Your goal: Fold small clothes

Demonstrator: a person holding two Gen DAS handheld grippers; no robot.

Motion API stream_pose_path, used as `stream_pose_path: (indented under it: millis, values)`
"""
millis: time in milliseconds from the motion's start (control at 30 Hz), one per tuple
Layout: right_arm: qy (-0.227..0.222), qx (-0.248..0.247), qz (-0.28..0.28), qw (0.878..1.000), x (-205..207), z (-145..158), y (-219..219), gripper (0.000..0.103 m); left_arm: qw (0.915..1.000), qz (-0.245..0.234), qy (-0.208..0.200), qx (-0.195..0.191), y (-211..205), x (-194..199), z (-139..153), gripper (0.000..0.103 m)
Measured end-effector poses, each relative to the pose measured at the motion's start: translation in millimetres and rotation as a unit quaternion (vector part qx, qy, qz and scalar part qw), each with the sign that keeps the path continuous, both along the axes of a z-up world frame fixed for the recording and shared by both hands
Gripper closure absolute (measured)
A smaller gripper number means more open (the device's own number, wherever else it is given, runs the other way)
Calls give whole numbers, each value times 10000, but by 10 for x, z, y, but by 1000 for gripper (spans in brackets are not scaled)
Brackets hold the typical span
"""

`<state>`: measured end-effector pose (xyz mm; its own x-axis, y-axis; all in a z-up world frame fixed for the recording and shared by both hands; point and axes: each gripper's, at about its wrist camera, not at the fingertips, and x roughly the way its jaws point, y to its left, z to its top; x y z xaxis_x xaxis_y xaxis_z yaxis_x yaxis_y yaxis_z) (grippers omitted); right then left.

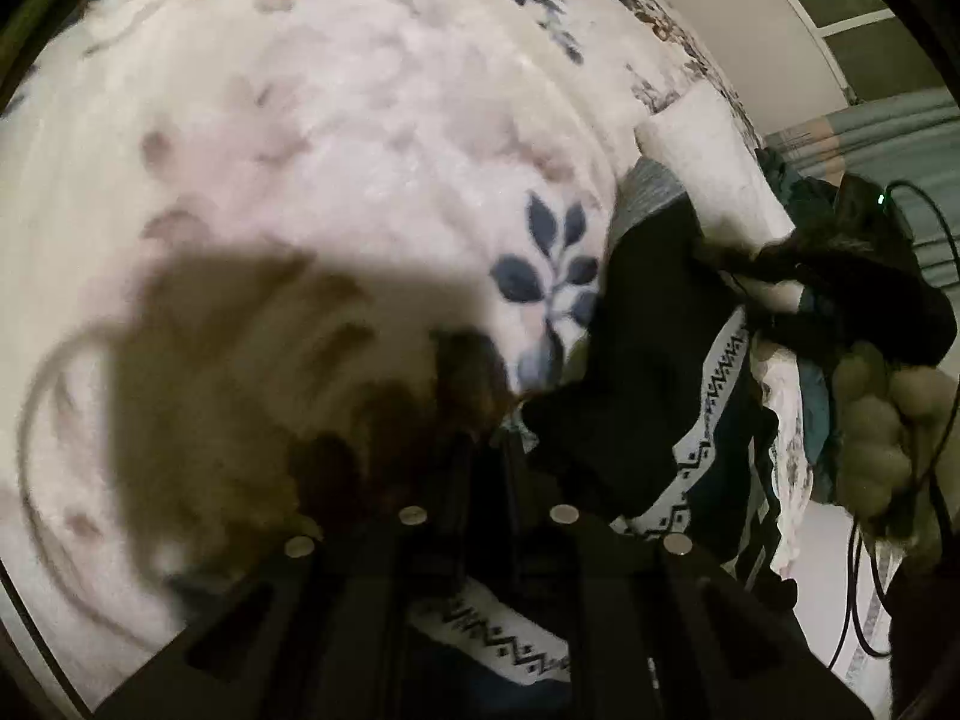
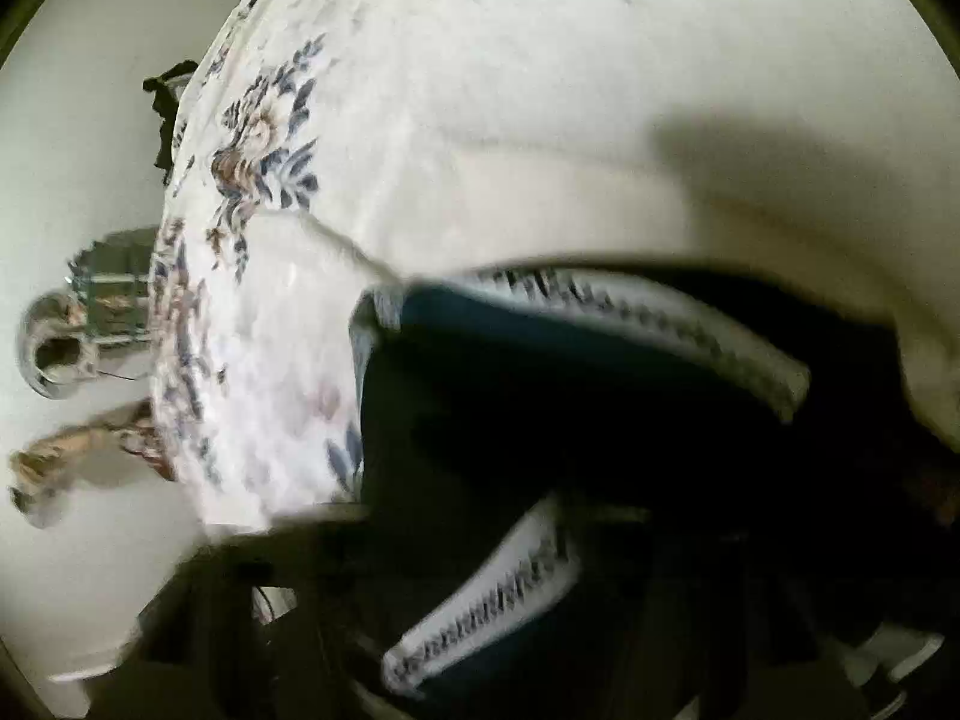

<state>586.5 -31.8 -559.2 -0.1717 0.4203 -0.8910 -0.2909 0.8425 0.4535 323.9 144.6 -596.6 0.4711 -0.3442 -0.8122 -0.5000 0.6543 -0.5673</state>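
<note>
Lying on the fluffy white flower blanket [image 1: 336, 138] is a dark garment [image 1: 648, 360] with white zigzag bands. On the near left, the left gripper [image 1: 486, 450] has its two fingers close together, pinching the garment's edge. On the far right, the right gripper [image 1: 780, 276] grips the same garment too. From the right wrist, the cloth [image 2: 600, 420] hides the fingers.
</note>
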Motion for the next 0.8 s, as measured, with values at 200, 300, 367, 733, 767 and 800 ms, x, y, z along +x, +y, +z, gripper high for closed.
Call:
stream_pose_path:
  millis: [200, 300, 367, 733, 767, 800]
  values:
    - [-64, -20, -387, 9992, 175, 132, -106, 87, 9990, -399, 133, 154, 17, 101, 85, 95]
    - [-171, 39, -771, 9969, 17, 306, -420, 52, 9928, -775, 309, 863, -7, 202, 242, 89]
    - [-138, 91, -1514, 9883, -259, 444, -924, 51, 9853, -1002, 238, 1362, -28, 236, 381, 55]
    - [356, -668, -4359, 8968, -1989, 687, -3946, 49, 9507, -1403, 134, 2763, -219, -134, 646, 13]
    - [358, -583, -4455, 8927, -1994, 646, -4167, 49, 9490, -1361, 244, 2834, -289, -257, 621, 13]
    - [366, -449, -4515, 8904, -1968, 587, -4345, 49, 9483, -1334, 311, 2863, -317, -313, 603, 13]
